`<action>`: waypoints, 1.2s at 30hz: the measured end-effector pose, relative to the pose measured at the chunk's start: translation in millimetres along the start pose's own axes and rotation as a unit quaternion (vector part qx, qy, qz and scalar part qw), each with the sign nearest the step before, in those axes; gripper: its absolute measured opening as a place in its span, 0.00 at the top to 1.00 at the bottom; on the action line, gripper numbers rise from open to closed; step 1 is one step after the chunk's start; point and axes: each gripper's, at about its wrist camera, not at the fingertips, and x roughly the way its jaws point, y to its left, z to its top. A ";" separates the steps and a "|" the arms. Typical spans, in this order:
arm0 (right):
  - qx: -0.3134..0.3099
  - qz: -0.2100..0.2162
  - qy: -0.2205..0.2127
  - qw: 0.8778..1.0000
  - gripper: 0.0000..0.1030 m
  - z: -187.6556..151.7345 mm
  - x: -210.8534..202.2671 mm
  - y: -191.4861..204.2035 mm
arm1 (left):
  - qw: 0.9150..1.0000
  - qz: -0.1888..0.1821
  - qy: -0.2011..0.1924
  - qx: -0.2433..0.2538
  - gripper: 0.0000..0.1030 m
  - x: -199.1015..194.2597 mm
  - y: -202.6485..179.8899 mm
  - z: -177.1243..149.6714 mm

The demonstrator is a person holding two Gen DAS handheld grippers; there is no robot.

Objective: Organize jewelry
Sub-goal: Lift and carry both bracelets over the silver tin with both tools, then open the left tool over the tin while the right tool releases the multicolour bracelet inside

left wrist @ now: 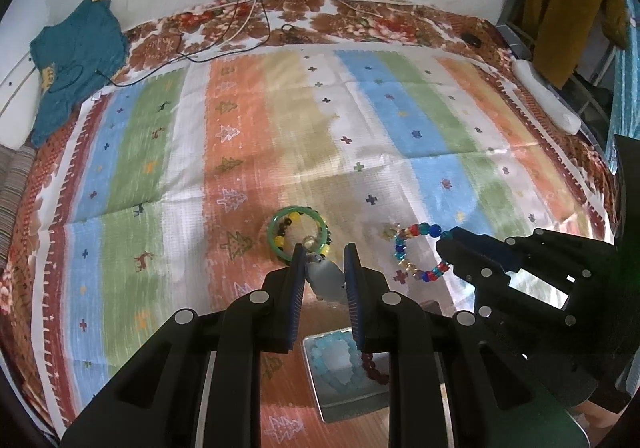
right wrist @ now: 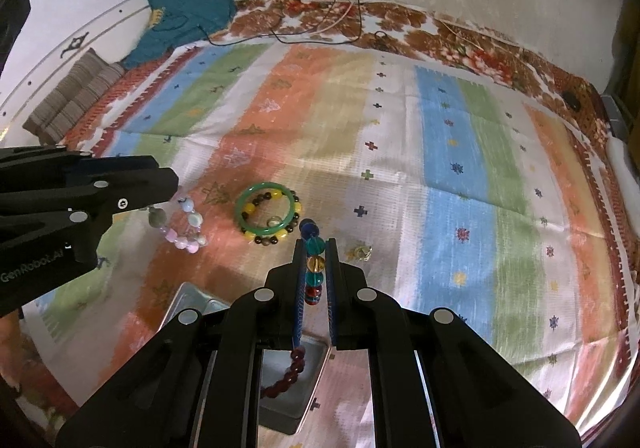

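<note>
Pinching a pastel bracelet, the left tool mirrors the right tool, clamped on a multicoloured bracelet.

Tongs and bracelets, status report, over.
Left tongs shut on pale pastel stone-bead bracelet. Right tongs shut on multicoloured glass-bead bracelet. Open metal tin below both. Green jade bangle on striped cloth; nothing in the way.

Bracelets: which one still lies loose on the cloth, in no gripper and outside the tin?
The green bangle, ringed by a yellow-and-dark bead bracelet. The pastel and multicoloured ones are gripped; others sit in the tin.
</note>
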 end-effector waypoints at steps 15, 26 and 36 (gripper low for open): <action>-0.001 0.013 -0.013 1.000 0.90 -24.0 -25.4 10.0 | 1.000 -0.017 -0.017 0.015 0.82 -26.6 -13.2 -25.4; -0.007 0.022 -0.012 1.000 0.90 -43.0 -36.6 17.9 | 0.999 -0.022 -0.025 0.035 0.82 -40.7 -25.6 -46.5; 0.019 0.011 -0.011 1.000 0.85 -48.4 -38.1 9.3 | 1.000 -0.015 -0.014 0.009 0.78 -38.5 -18.6 -54.5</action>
